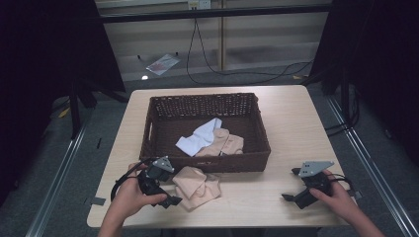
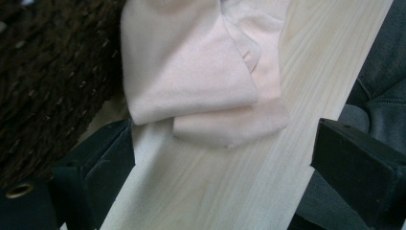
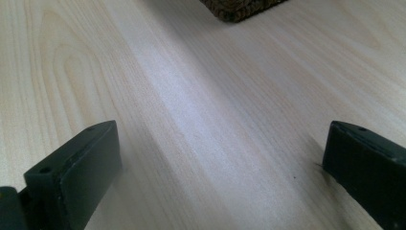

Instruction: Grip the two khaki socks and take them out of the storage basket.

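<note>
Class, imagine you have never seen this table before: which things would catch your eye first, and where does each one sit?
The dark wicker basket stands mid-table, holding a white cloth and a peach cloth. Another peach garment lies crumpled on the pale wooden table just in front of the basket's near wall. The left tool, jaws open, sits beside that garment, while the right tool rests open on bare wood at the near right.

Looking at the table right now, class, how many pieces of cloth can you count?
3: a peach cloth on the wooden table before the brown wicker basket, a white cloth and a peach one inside. More may be hidden underneath.
</note>
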Tool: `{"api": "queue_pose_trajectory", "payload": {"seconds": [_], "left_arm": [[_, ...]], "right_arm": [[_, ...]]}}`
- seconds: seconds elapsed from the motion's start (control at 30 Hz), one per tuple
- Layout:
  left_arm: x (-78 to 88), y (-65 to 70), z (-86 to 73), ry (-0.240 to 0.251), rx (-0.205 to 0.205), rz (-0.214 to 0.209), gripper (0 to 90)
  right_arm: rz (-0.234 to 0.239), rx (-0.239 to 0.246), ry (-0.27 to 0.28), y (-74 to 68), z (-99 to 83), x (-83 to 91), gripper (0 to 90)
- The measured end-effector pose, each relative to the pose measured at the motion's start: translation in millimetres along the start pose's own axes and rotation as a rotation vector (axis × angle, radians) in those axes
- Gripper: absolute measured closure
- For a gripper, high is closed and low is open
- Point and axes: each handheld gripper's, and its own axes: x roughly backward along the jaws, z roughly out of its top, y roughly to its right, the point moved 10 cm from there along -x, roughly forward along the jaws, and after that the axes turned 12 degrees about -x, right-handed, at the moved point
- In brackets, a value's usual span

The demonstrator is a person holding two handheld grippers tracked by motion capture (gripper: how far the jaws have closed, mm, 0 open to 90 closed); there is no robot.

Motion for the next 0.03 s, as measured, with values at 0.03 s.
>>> {"api": "queue_pose_trajectory", "payload": {"seconds": [0.03], "left_arm": [[0.9, -0.4, 0.6, 0.004, -0.001, 0.001, 7.2]], "right_arm": [[0.0, 0.0, 0.0, 0.0, 0.0, 0.0, 0.0]]}}
